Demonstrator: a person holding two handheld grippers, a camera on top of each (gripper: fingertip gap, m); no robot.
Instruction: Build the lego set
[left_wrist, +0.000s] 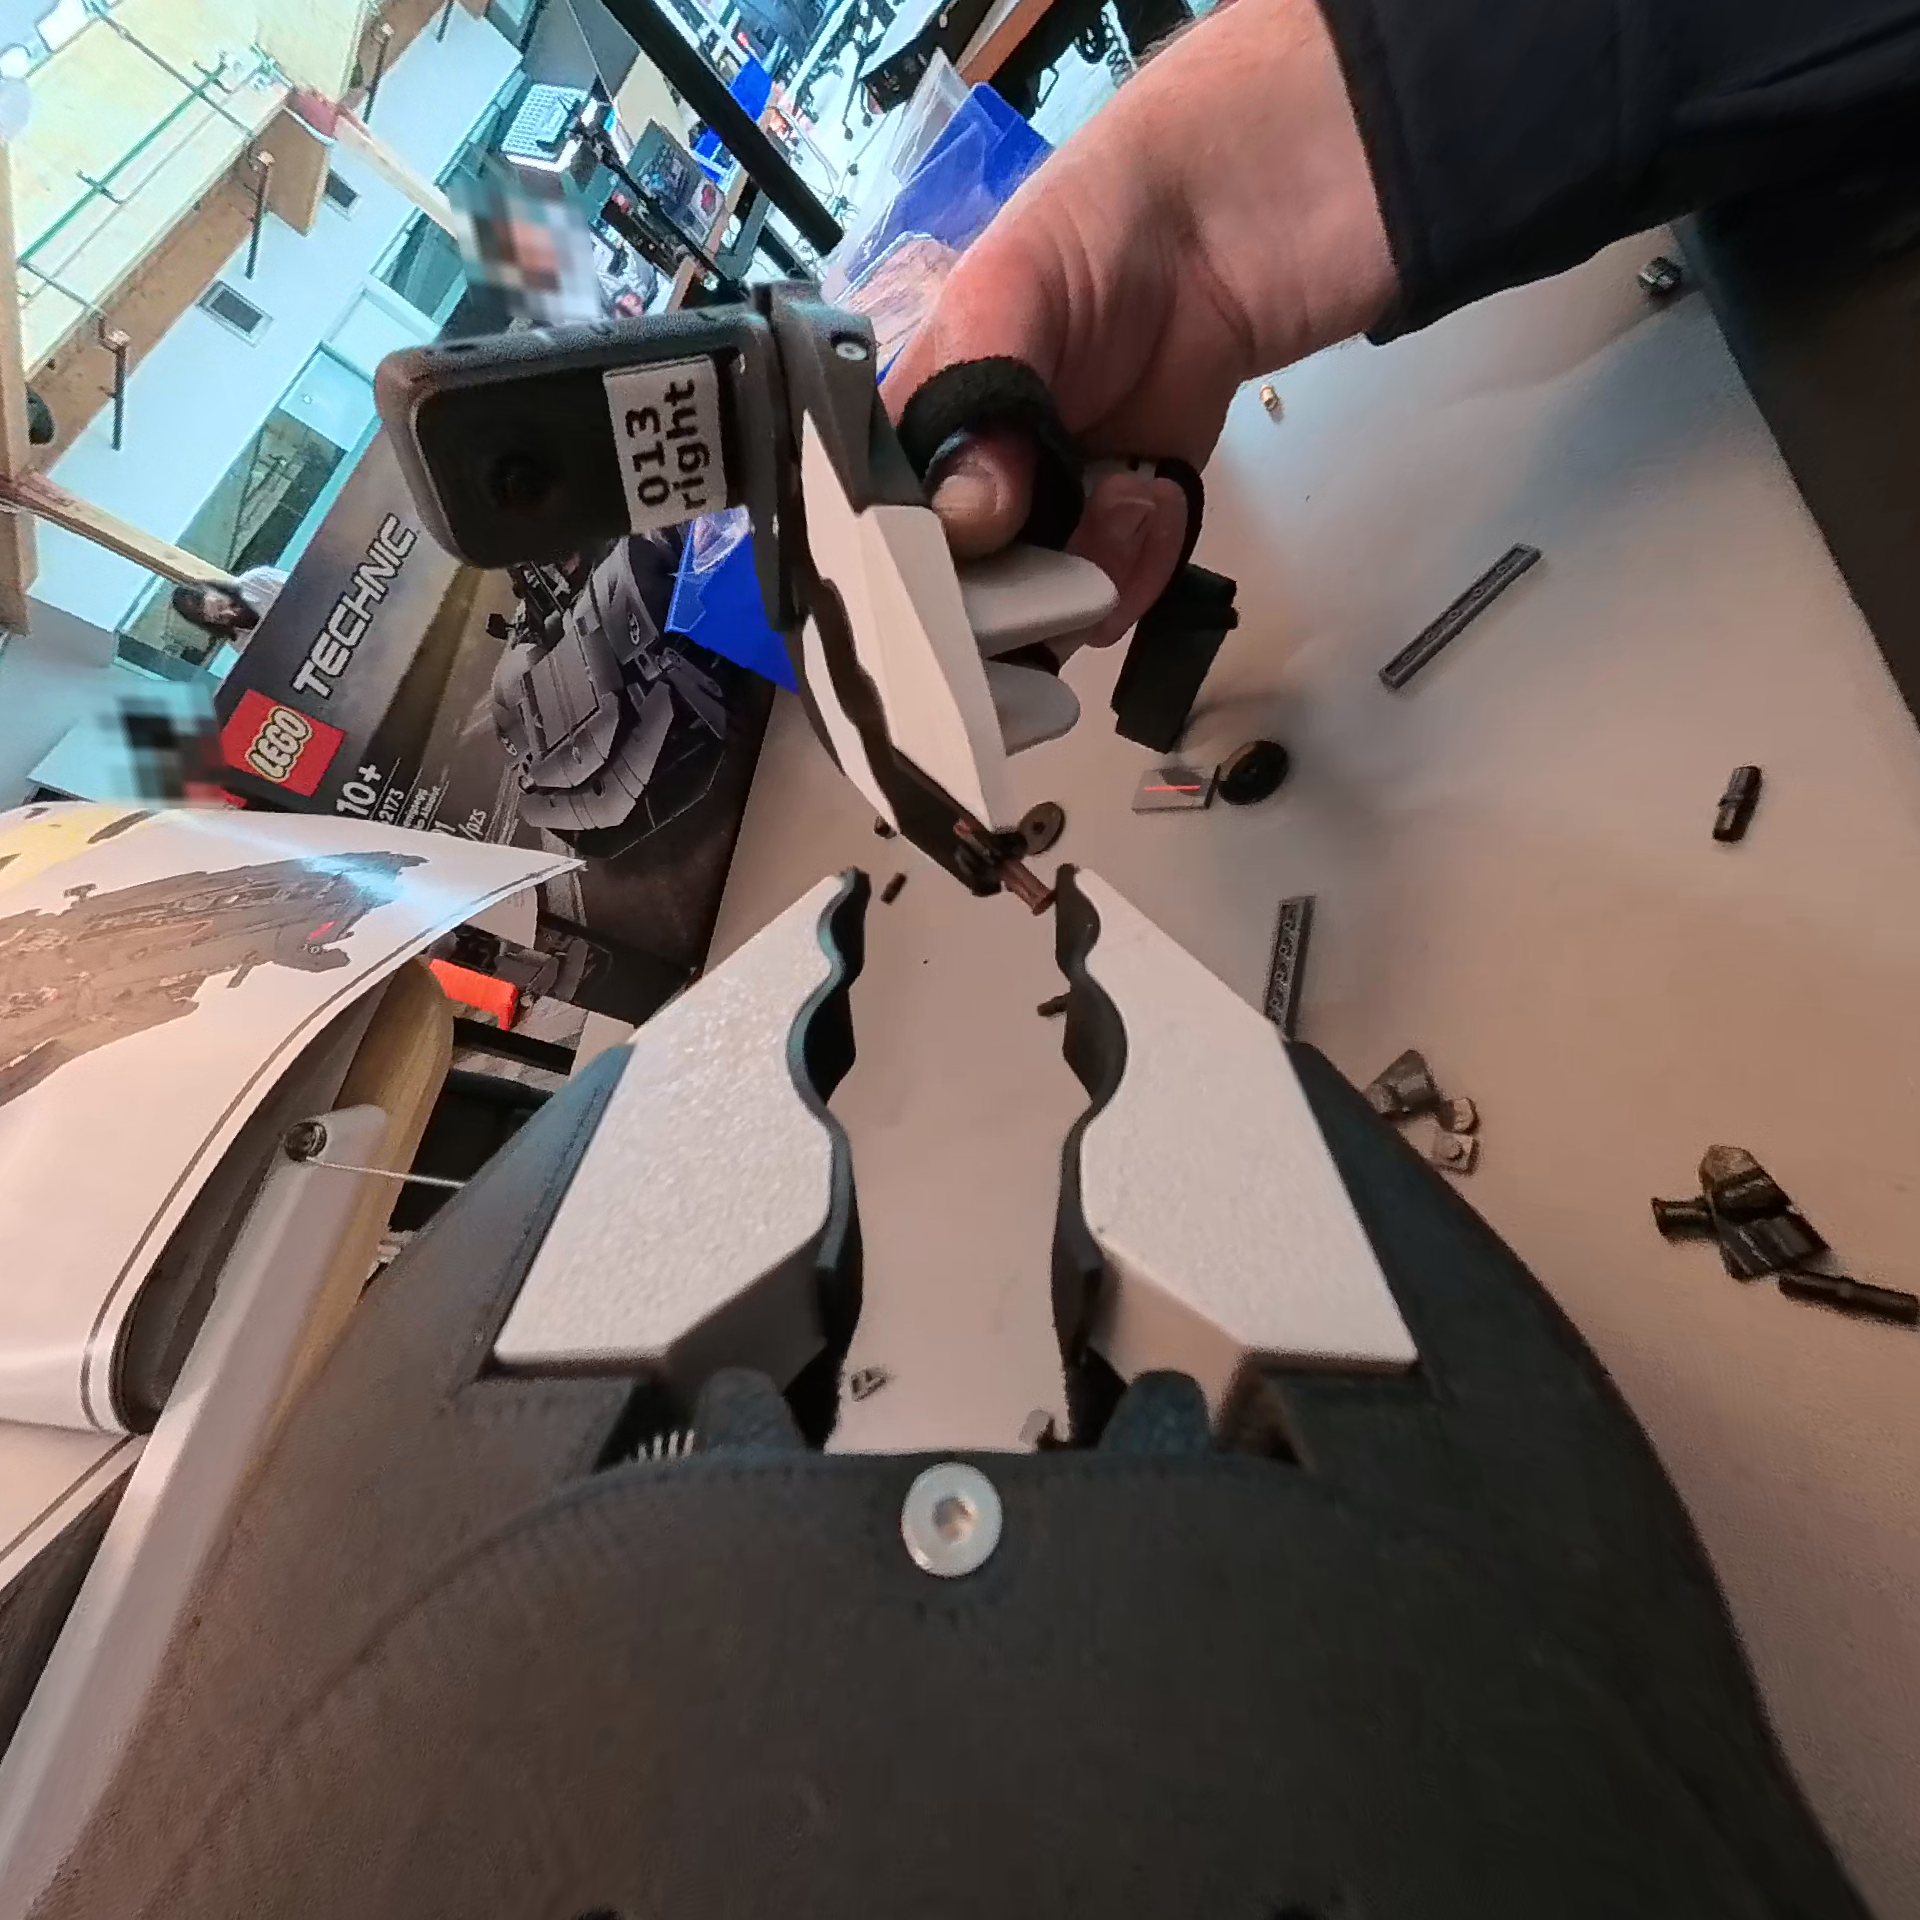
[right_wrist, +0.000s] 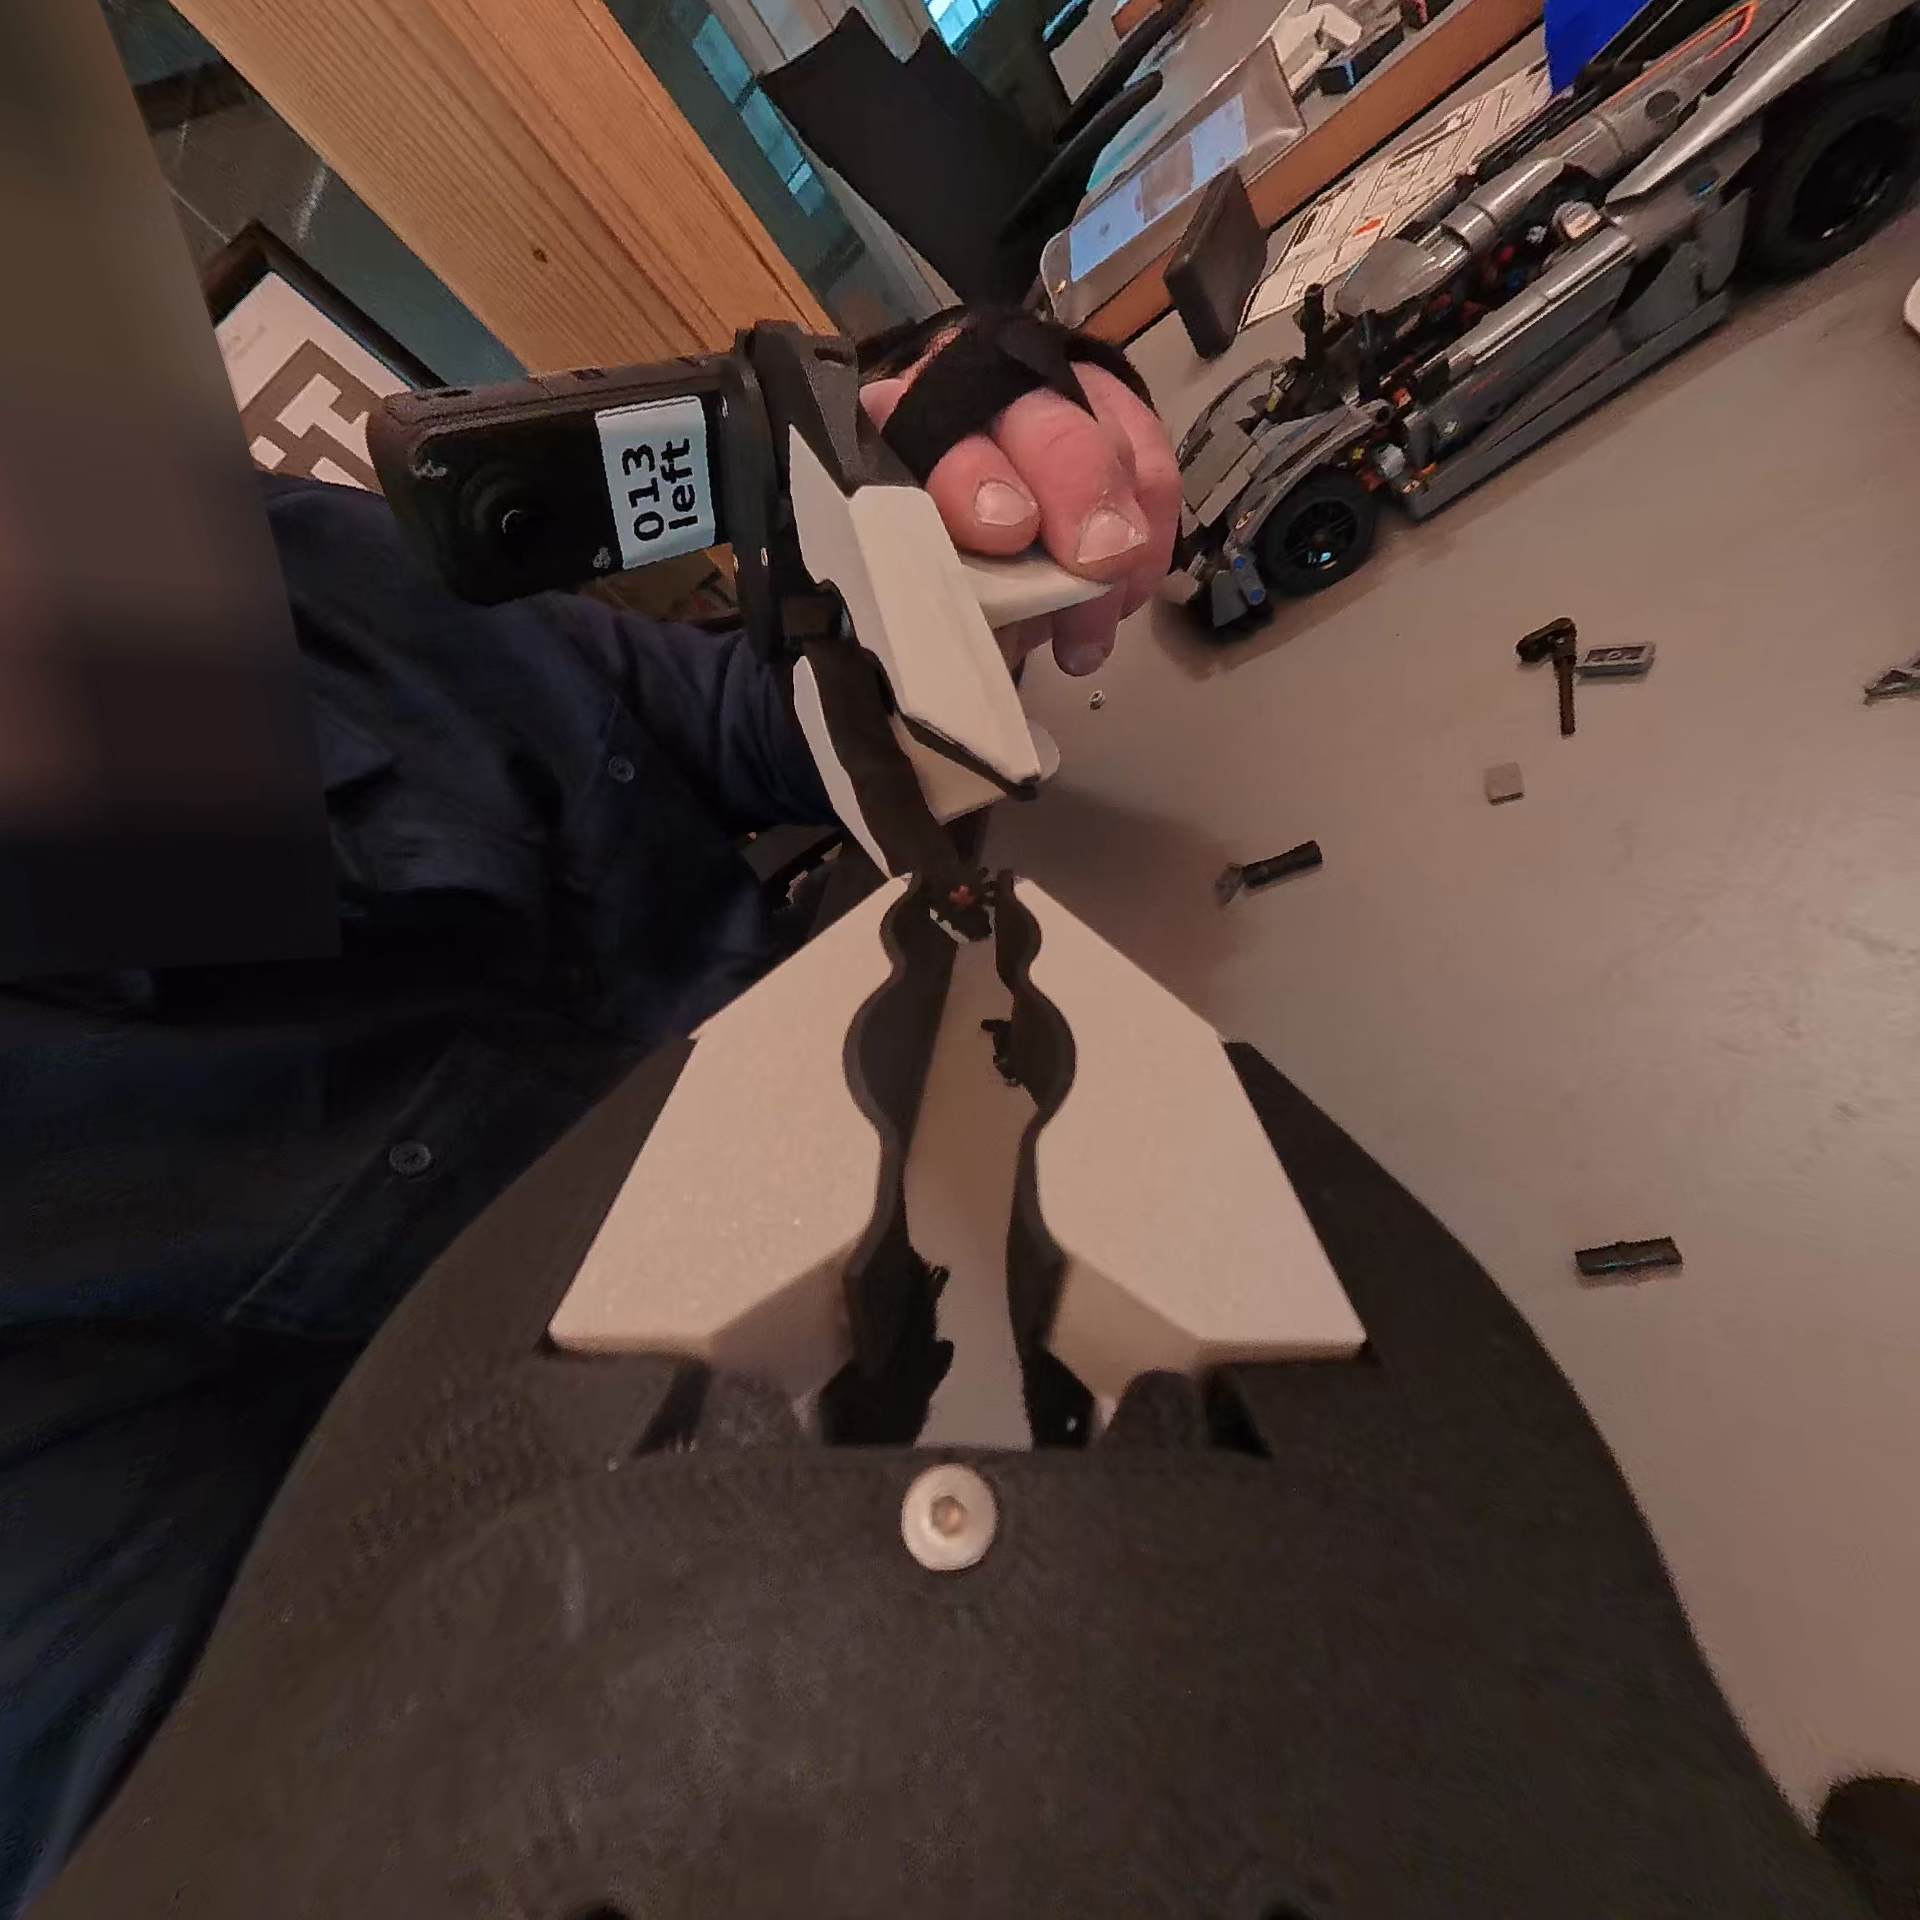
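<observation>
The left gripper (left_wrist: 961, 883) is hovering over the white table (left_wrist: 1507, 935) with its jaws standing apart. The right gripper (left_wrist: 987, 868), held in a hand (left_wrist: 1132, 312), is reaching in from above and pinching a small dark piece with a reddish pin (left_wrist: 1013, 878), right by the left gripper's right fingertip (left_wrist: 1070, 894). Loose dark parts are lying scattered on the table (a long grey beam (left_wrist: 1460, 629) among them). A lego box (left_wrist: 499, 748) and an open instruction booklet (left_wrist: 208, 987) are sitting at the left
</observation>
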